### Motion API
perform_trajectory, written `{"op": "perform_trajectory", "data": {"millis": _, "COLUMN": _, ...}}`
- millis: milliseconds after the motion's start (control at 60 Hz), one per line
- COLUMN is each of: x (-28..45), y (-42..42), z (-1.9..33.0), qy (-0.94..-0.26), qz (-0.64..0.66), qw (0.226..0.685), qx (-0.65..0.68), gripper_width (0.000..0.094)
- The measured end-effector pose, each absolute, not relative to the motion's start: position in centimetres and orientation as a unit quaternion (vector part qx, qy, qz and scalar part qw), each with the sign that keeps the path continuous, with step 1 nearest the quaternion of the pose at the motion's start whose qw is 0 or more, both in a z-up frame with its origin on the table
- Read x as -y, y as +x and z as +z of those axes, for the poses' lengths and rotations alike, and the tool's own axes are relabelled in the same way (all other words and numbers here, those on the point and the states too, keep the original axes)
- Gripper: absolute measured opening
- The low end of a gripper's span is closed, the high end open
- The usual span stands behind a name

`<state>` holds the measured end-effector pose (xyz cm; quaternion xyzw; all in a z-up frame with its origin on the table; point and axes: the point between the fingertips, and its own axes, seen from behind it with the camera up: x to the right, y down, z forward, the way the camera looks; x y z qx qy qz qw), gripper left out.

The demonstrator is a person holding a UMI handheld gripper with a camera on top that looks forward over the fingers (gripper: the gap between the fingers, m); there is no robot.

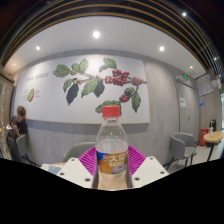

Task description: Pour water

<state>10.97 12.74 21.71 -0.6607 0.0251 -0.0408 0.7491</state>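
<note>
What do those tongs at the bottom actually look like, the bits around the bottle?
The tongs have two pale, whitish fingers of blocky, angular shape, one at each side. Each carries a magenta pad with fine ridges on its inner face. No cables, printed markings or sleeve show in this view; the rest of the tool lies out of sight.

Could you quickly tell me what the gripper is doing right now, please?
Gripper: closed on the water bottle, with both pink pads against its sides; the red cap is on.
</note>
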Motion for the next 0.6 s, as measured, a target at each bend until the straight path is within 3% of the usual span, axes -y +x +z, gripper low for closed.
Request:
{"op": "perform_trajectory", "data": {"millis": 183, "x": -14.9, "y": 13.3, "z": 15.3, "qy": -0.71, "qz": -0.038, "qw": 0.704, "qx": -0.007, "gripper_width": 0.038}}
{"op": "perform_trajectory", "data": {"millis": 450, "x": -13.7, "y": 12.8, "z": 14.8, "qy": -0.707, "qz": -0.021, "qw": 0.706, "qx": -0.024, "gripper_width": 0.0381}}
{"op": "perform_trajectory", "data": {"millis": 550, "x": -13.9, "y": 12.9, "z": 14.9, "qy": -0.717, "qz": -0.022, "qw": 0.697, "qx": -0.024, "gripper_width": 0.0548}}
{"op": "perform_trajectory", "data": {"millis": 600, "x": -13.8, "y": 13.1, "z": 14.2, "qy": -0.731, "qz": -0.028, "qw": 0.681, "qx": -0.018, "gripper_width": 0.0724}}
